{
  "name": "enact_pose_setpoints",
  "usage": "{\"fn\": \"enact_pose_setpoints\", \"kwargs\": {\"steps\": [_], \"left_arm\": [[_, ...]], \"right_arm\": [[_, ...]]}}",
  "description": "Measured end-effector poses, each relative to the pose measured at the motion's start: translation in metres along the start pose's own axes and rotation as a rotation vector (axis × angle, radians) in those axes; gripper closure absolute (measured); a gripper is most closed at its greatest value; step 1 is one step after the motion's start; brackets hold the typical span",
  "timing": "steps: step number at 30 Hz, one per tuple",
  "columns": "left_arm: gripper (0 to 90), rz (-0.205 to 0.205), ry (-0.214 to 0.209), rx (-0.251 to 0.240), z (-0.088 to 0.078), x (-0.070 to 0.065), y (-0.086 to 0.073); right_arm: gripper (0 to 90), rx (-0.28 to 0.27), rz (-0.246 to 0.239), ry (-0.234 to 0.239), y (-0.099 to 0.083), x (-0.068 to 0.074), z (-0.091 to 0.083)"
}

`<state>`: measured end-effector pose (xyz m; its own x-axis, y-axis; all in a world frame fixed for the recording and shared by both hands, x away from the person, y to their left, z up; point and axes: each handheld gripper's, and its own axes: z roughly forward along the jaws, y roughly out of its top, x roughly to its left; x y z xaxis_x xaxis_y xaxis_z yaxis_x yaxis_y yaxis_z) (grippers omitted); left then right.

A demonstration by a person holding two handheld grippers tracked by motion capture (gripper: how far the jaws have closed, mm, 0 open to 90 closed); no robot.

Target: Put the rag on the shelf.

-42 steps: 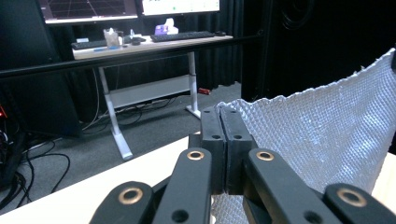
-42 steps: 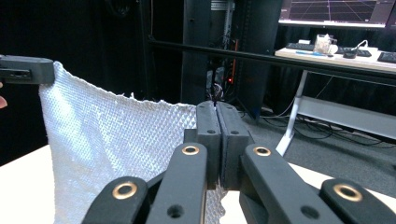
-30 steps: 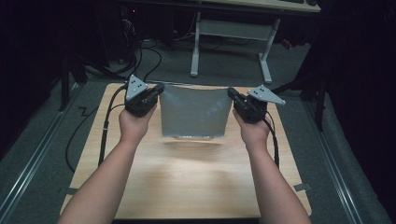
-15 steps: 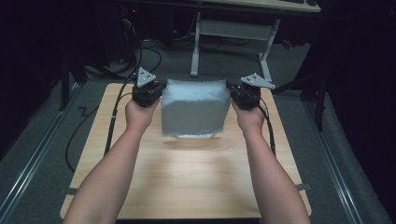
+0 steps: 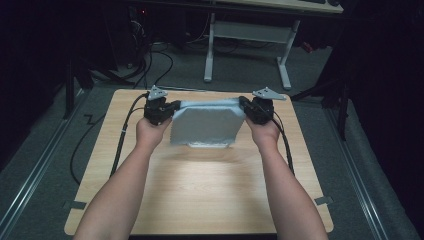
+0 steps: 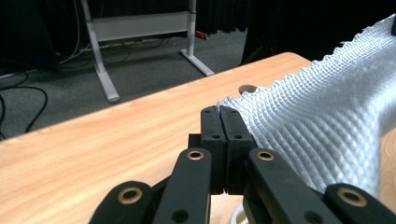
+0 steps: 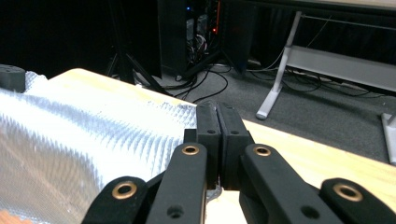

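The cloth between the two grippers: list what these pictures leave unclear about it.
- High view: the cloth has its lower edge blurred, so whether it touches the table is unclear.
- Left gripper view: the frame edge cuts off the cloth's far end.
- Right gripper view: the right gripper covers the pinched corner.

Light wooden table (image 5: 200,195), grey cloth's (image 5: 205,127) lower edge resting on it
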<state>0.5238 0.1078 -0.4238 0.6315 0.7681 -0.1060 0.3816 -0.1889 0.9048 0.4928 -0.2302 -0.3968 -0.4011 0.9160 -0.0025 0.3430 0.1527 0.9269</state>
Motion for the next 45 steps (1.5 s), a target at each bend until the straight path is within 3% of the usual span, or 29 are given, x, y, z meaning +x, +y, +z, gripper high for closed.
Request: {"fn": "enact_pose_setpoints", "kwargs": {"steps": [9,19,26,37,40,45], "left_arm": [[89.7,-0.05,-0.04,0.006,0.003,-0.001,-0.024],[89.7,-0.067,-0.057,0.027,0.009,-0.004,-0.039],[89.7,-0.07,-0.058,0.058,0.013,-0.005,-0.056],[88.8,-0.074,-0.054,0.072,0.013,-0.004,-0.064],[85.7,-0.082,-0.046,0.066,0.011,-0.002,-0.065],[69.4,-0.1,-0.01,0.056,0.002,0.005,-0.062]], "right_arm": [[89.4,0.018,0.035,0.031,-0.025,0.001,0.001],[89.4,0.03,0.048,0.042,-0.037,0.003,0.006],[89.3,0.078,0.093,0.04,-0.058,-0.003,0.015],[88.5,0.096,0.12,0.042,-0.074,-0.003,0.021],[86.2,0.094,0.116,0.042,-0.073,-0.002,0.021],[75.5,0.091,0.116,0.041,-0.069,-0.004,0.018]]}}
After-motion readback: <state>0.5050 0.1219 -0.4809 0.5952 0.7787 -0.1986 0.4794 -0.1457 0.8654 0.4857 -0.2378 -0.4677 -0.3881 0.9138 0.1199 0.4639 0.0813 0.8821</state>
